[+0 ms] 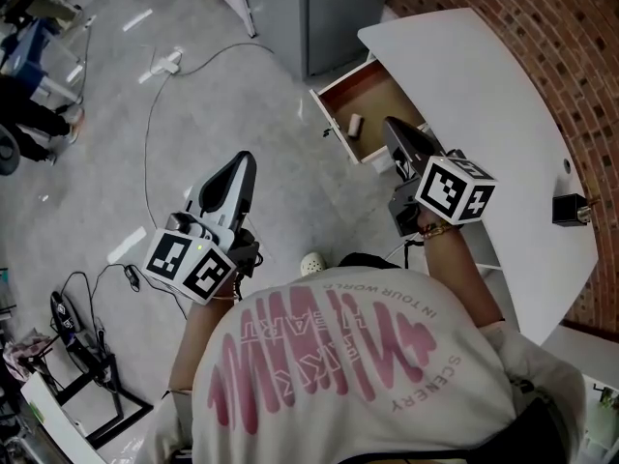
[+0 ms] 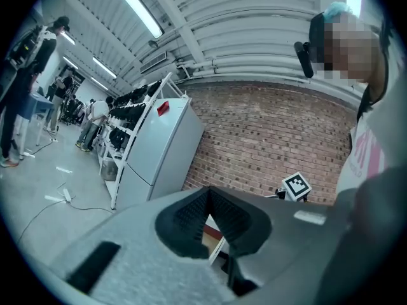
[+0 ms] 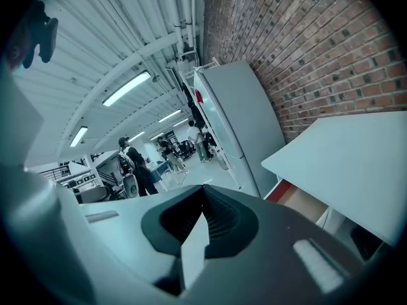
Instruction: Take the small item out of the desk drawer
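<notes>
Pale small item (image 1: 354, 125) on the brown floor of the open desk drawer (image 1: 385, 98), near its front

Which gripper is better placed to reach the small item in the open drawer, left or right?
Right. The right gripper sits at the edge of the open drawer, near the small item; the left gripper hangs over the floor, farther away.

I see a red brick wall (image 1: 542, 27) behind the curved white desk (image 1: 484, 95), a grey cabinet (image 1: 319, 8) beside it, pale concrete floor (image 1: 242, 133) with a cable (image 1: 146, 153), and ceiling strip lights (image 2: 143, 8).
</notes>
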Motion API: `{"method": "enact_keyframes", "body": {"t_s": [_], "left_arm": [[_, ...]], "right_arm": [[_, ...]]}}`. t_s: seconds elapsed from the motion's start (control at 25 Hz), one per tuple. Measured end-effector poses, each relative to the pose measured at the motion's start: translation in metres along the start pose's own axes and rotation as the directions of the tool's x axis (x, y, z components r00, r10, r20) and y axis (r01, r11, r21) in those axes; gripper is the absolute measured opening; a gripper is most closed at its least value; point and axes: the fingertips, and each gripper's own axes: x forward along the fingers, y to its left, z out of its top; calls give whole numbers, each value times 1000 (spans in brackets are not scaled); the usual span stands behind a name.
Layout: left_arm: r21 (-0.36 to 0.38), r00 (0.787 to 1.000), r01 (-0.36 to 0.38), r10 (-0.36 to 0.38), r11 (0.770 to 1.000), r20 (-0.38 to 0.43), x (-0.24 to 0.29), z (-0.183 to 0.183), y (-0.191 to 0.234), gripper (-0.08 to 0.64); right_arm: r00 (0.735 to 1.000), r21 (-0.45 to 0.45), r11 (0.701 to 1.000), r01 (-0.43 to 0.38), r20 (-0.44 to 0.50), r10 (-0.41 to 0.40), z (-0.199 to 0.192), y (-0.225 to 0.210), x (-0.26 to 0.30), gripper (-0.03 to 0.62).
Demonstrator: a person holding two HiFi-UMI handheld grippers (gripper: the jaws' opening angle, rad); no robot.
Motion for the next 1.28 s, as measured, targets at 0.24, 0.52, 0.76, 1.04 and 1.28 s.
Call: {"method": "enact_keyframes", "body": {"t_s": [0.24, 0.52, 0.76, 1.04, 1.28], "left_arm": [[-36, 1000, -5, 5, 999, -5, 4, -7, 16, 3], [-85, 999, -19, 15, 996, -39, 20, -30, 26, 3], [-124, 993, -101, 91, 987, -79, 38, -50, 53, 4], [-165, 974, -223, 214, 961, -71, 58, -56, 96, 5], [-184, 937, -345, 328, 920, -116, 84, -60, 129, 5]], "right_arm": [[997, 36, 997, 72, -43, -70, -16, -22, 16, 9], [971, 165, 963, 212, -147, -188, -66, -78, 28, 9], [931, 231, 917, 325, -250, -267, -110, -135, 57, 9], [880, 259, 885, 386, -391, -269, -163, -188, 114, 9], [802, 135, 912, 388, -537, -262, -200, -231, 160, 9]]}}
